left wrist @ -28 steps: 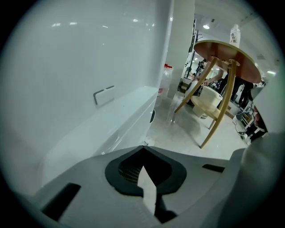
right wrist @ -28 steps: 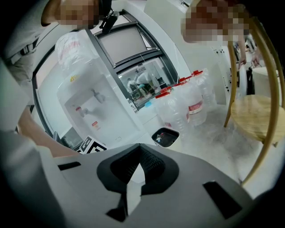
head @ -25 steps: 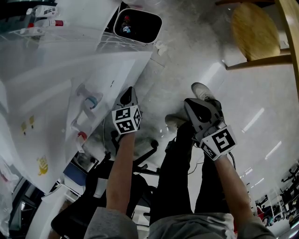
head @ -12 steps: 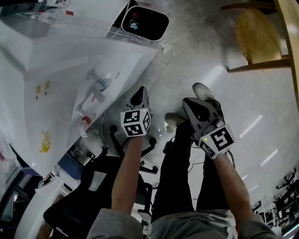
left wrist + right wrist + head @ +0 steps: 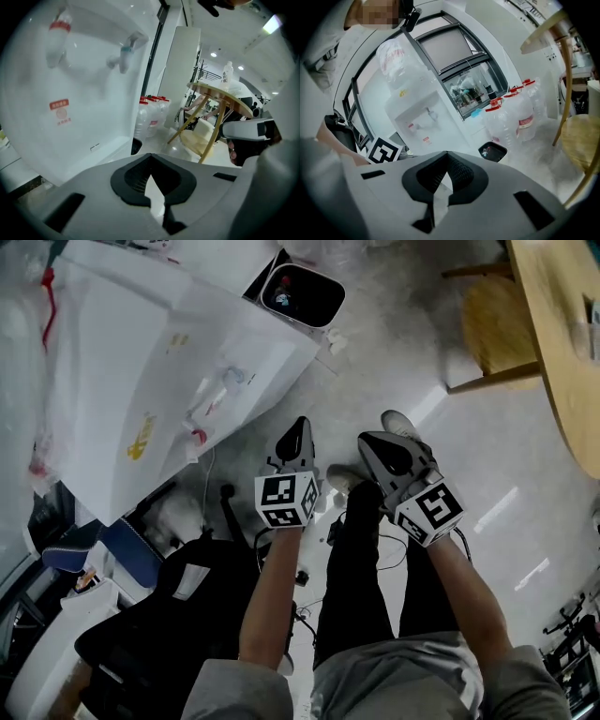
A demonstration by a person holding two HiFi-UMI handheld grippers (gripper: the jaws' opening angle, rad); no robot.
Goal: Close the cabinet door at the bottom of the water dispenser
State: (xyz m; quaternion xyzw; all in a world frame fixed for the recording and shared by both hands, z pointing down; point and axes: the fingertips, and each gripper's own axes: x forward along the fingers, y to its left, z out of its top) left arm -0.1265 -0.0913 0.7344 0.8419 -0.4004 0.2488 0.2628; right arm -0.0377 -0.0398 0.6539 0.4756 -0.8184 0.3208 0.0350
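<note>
Up-left of both grippers: white plastic water dispenser (image 5: 220, 338) | left gripper (image 5: 298, 430) nearer, clenched, empty | right gripper (image 5: 377, 448) clenched, empty | bottom cabinet door not visible

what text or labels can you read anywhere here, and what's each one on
No words can be read.
Red label on the water dispenser: too blurred.
Yellow mark on the same dispenser: too blurred.
Red labels on the water bottles: too small.
Left gripper and right gripper markers: square patterns, no words.
</note>
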